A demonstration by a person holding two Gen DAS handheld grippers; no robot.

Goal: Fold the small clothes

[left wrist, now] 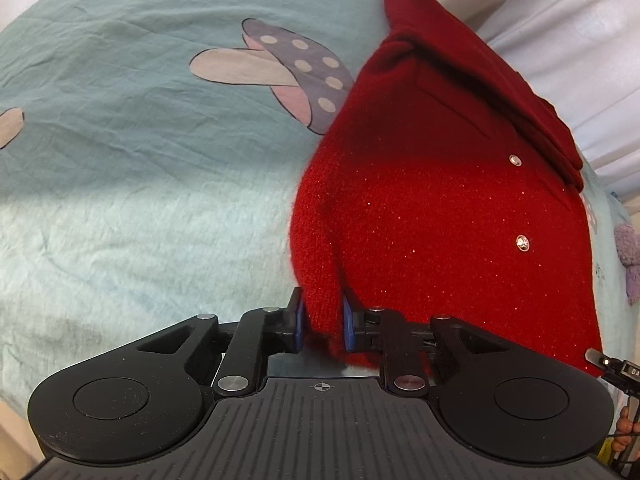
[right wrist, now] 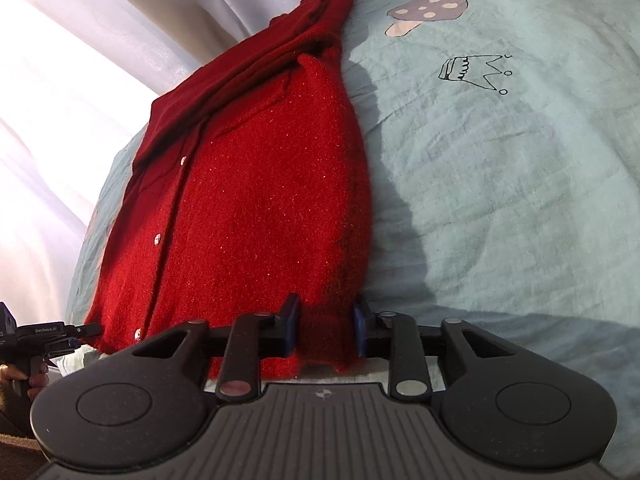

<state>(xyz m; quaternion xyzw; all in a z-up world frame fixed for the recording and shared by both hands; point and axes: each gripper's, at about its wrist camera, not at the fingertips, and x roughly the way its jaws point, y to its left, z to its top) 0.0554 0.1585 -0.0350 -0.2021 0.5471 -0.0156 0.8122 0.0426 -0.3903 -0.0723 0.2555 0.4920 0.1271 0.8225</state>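
A small red knit cardigan (left wrist: pixel 440 200) with shiny buttons lies on a pale green bed sheet (left wrist: pixel 120 160), its sleeves folded in over the top. My left gripper (left wrist: pixel 323 320) is shut on the cardigan's near left hem corner, with cloth bunched between the blue pads. In the right wrist view the cardigan (right wrist: pixel 248 200) stretches away from me, and my right gripper (right wrist: pixel 326 326) is shut on its near right hem corner. The left gripper also shows at the left edge of the right wrist view (right wrist: pixel 60 336).
The sheet (right wrist: pixel 500 200) carries mushroom (left wrist: pixel 280 72) and crown (right wrist: pixel 476 72) prints. White curtains (right wrist: pixel 60 100) hang behind the bed's far edge. A purple plush item (left wrist: pixel 630 256) lies at the right edge of the left wrist view.
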